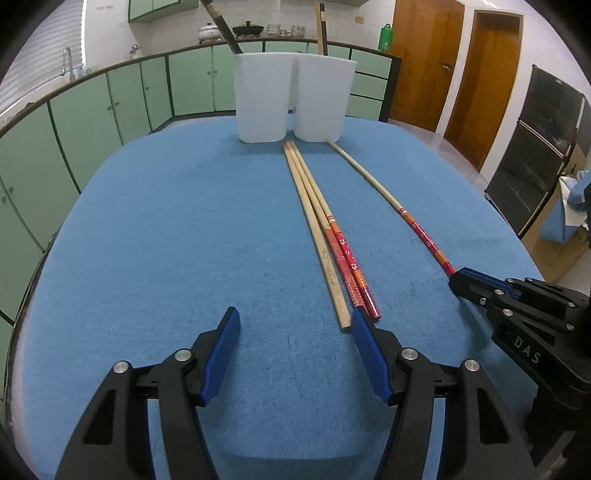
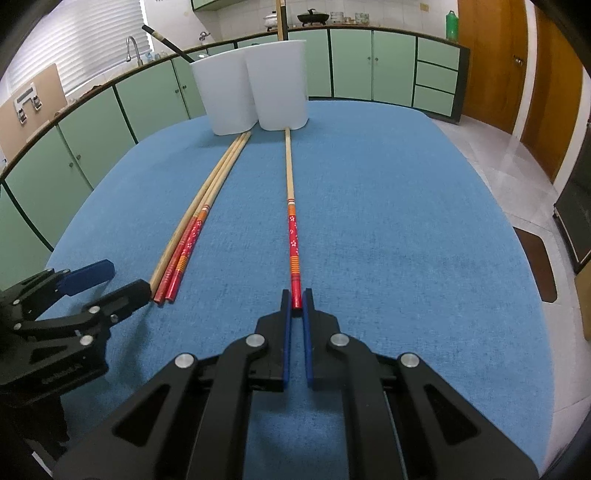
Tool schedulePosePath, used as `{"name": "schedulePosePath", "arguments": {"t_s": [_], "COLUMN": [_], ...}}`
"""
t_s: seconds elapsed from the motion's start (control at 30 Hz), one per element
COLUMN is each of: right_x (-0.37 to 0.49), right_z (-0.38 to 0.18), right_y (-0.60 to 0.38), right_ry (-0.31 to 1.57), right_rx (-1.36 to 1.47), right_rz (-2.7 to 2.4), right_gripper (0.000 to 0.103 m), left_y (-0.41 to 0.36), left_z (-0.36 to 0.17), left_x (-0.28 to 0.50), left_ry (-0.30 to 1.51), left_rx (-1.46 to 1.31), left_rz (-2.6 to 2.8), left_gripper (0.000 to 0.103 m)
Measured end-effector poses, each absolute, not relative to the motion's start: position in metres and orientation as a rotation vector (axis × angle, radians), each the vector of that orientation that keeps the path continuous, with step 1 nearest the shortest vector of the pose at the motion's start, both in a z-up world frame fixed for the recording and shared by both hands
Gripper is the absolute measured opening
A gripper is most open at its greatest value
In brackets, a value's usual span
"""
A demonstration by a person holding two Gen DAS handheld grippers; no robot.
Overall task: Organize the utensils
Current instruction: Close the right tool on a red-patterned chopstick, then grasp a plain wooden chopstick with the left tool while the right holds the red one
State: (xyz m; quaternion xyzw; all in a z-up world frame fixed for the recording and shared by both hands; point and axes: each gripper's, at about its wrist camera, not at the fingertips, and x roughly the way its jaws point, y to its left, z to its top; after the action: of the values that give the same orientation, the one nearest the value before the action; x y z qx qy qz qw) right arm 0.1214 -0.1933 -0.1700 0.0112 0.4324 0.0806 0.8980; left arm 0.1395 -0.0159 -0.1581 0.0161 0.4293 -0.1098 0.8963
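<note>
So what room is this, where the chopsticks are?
Most likely a home kitchen: green cabinets run under a long counter, there is a sink tap, and pots sit on the counter.

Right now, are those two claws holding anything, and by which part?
The right gripper pinches the lone red-handled chopstick at its red end. The left gripper is open and empty.

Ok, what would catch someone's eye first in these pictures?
Probably the long red-and-bamboo chopstick lying alone on the blue tablecloth, its red end pinched by the right gripper. Beside it lie three bundled chopsticks before the open left gripper, all pointing at two white plastic holders.
</note>
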Motion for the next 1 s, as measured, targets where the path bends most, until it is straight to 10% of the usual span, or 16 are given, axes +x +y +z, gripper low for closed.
{"name": "schedulePosePath", "arguments": {"t_s": [0.6,1.0], "right_x": [0.1224,0.1226], "right_z": [-0.1714,-0.1723], "right_y": [-0.1942,-0.1938], "right_ry": [0.896,0.894], "right_rx": [0.031,0.024], "right_rz": [0.173,0.174], "right_gripper": [0.006,0.006], "left_y": [-0.0227,-0.0231], "left_z": [-0.1608,-0.1589], "left_x": [0.1478,0.1466], "left_ry": [0.897,0.879], "left_rx": [0.076,0.060], "left_rz": [-0.171,-0.191], "left_gripper": [0.062,0.007]}}
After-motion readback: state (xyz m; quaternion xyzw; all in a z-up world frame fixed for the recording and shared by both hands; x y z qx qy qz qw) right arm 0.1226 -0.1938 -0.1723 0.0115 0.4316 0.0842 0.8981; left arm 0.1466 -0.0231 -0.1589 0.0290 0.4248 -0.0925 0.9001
